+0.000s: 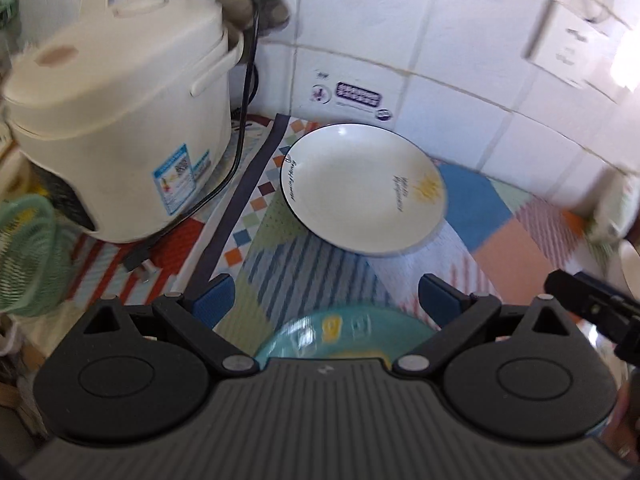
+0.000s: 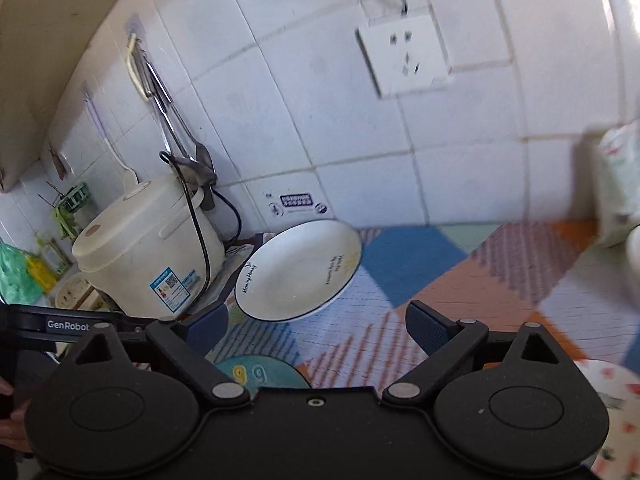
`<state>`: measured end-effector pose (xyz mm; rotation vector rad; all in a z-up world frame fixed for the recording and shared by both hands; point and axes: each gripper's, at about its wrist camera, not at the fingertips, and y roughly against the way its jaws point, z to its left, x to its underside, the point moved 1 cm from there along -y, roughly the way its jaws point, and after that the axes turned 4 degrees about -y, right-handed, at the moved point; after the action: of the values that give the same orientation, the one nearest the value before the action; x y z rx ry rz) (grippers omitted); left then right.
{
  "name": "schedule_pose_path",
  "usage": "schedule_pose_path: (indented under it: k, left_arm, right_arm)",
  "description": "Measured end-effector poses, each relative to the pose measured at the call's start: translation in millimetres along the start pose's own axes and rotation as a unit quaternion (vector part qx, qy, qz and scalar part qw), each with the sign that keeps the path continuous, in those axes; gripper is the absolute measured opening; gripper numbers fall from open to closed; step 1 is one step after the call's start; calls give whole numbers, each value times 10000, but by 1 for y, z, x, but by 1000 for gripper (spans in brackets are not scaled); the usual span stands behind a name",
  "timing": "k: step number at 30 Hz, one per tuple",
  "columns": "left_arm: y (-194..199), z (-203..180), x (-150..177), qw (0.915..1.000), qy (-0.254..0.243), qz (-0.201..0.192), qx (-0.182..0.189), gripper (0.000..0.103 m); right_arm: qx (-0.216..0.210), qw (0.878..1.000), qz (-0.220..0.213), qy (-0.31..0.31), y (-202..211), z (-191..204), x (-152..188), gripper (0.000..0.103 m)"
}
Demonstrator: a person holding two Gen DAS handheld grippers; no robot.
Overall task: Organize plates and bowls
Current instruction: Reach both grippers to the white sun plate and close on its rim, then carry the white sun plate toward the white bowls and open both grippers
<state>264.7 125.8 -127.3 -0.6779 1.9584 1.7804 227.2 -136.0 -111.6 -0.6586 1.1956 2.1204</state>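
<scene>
Both blue pads of the left gripper (image 1: 326,300) stand spread with nothing between them, a teal plate (image 1: 344,336) just under them and the white plate (image 1: 362,188) further on, flat on the patchwork mat (image 1: 472,208) beside the rice cooker (image 1: 120,132). Over to the right wrist: right gripper (image 2: 316,326) is spread and empty too, white plate (image 2: 298,268) ahead-left by the cooker (image 2: 148,248), a floral plate (image 2: 616,408) at the right edge.

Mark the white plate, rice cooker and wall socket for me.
white plate (image 1: 356,188): left wrist view, on its bare centre.
rice cooker (image 2: 160,256): right wrist view, on its front wall.
wall socket (image 2: 404,54): right wrist view, on its faceplate.
</scene>
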Motion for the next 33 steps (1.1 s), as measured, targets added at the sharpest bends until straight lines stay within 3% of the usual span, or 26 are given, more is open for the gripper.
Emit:
schedule_pose_path:
  k: [7,10,15,17,19,23,24,30,33]
  left_arm:
    - [-73,14,-23,9988,402,254,-84,98]
    - [-95,17,-32,9984,473,316,-27,82]
    - [-125,25,-38,9952,779,586,21,74]
    - [-133,27,-38,9943,819,675,-69,63]
    - [-138,26,-38,9947,711,738,-50,45]
    - [-141,11,-38,9984,28,564,-104,31]
    - [-141,11,-38,9985,-29,525,-129,28]
    - [-150,23,-40,9968,687,402,-102,28]
    - [-151,19,-45,9956,653,655,-121,28]
  right_arm:
    - [36,9984,545,-137,-100,-21,-9,85]
    - [-80,9956,816,-453,-129,-31,-14,79]
    - [37,9894,1048,-1000,-164,-50,-22,71]
    - [-9,9871,1121,-1146,-175,-57,-27,69]
    - [4,9869,1146,-1133,-183,-61,-31,61]
    - [-88,9830,1329,-1263,-191,-66,-34,20]
    - [-36,9828,1365,-1245,-193,-67,-34,14]
    - [-147,9839,1389,-1113,-205,-71,-37,14]
    - [-210,9864,1425,-792,-205,-69,-38,16]
